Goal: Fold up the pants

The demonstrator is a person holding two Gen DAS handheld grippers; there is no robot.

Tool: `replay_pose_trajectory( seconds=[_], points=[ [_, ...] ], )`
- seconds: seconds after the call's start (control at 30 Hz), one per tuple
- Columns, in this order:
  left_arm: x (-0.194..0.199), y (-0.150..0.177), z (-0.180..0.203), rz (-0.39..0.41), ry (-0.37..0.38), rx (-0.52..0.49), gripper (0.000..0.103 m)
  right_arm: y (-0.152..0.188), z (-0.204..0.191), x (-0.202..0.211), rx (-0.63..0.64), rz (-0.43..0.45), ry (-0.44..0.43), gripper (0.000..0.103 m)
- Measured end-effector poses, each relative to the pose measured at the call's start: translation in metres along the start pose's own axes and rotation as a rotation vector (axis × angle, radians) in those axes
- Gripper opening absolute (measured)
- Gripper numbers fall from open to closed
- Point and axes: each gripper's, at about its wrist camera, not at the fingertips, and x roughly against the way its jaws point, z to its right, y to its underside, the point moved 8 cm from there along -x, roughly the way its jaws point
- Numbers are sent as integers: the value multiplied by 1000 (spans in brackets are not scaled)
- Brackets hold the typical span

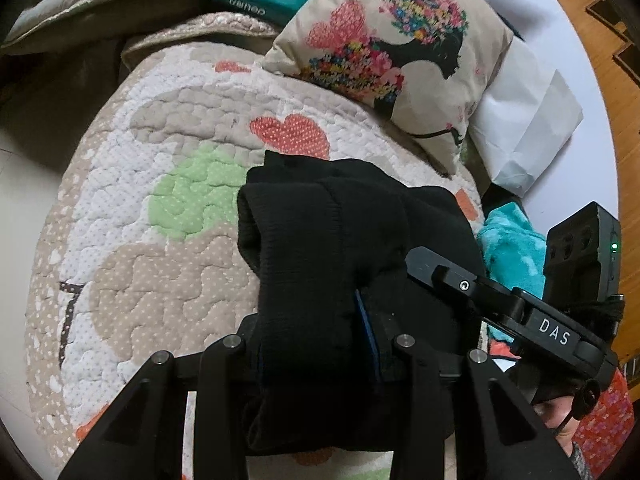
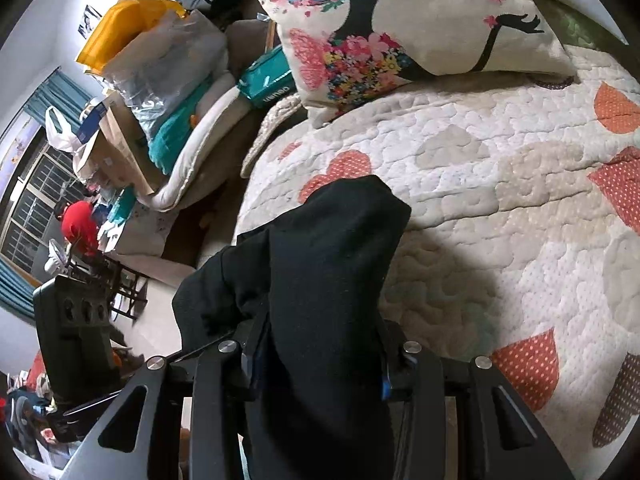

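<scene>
The black pants [image 1: 320, 248] hang bunched above the quilted bed cover [image 1: 168, 152]. In the left wrist view my left gripper [image 1: 316, 344] is shut on a thick fold of the cloth, which hides both fingertips. The right gripper's arm [image 1: 500, 304] reaches in from the right and touches the same bundle. In the right wrist view my right gripper [image 2: 320, 356] is shut on another fold of the black pants [image 2: 320, 272], which rises to a point above the jaws and casts a shadow on the quilt [image 2: 500, 208]. The left gripper's body [image 2: 76, 320] shows at the left edge.
A flower-print cushion [image 1: 392, 48] lies at the head of the bed. White paper [image 1: 528, 128] and a teal towel [image 1: 508, 244] lie at the right. Beside the bed stands a cluttered side area with bags, boxes and a teal packet [image 2: 266, 76].
</scene>
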Motion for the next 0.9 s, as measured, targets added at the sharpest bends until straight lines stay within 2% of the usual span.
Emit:
replay_pose_trajectory(
  seconds=[0.4, 0.47, 0.5, 0.57, 0.6, 0.7, 0.77, 0.9],
  points=[
    [-23, 2, 5, -12, -82, -81, 36, 3, 32, -13, -56, -15, 33, 44],
    [-26, 1, -5, -29, -97, -44, 45, 4, 36, -15, -54, -10, 50, 46],
    [-29, 2, -13, -46, -90, -9, 53, 5, 38, -16, -50, -6, 70, 49],
    [-31, 2, -26, -78, -42, 75, 58, 6, 44, -16, -54, 4, 113, 57],
    [-30, 2, -28, -84, -19, 102, 58, 6, 48, -14, -68, 10, 123, 62],
    [-21, -4, -36, -72, 12, 153, 58, 5, 52, -2, -90, 30, 129, 65],
    [-13, -8, -40, -62, 30, 172, 58, 6, 53, 11, -66, 44, 165, 65],
    [-4, -12, -50, -38, -2, 195, 58, 17, 43, 30, 10, 62, 221, 65]
  ],
)
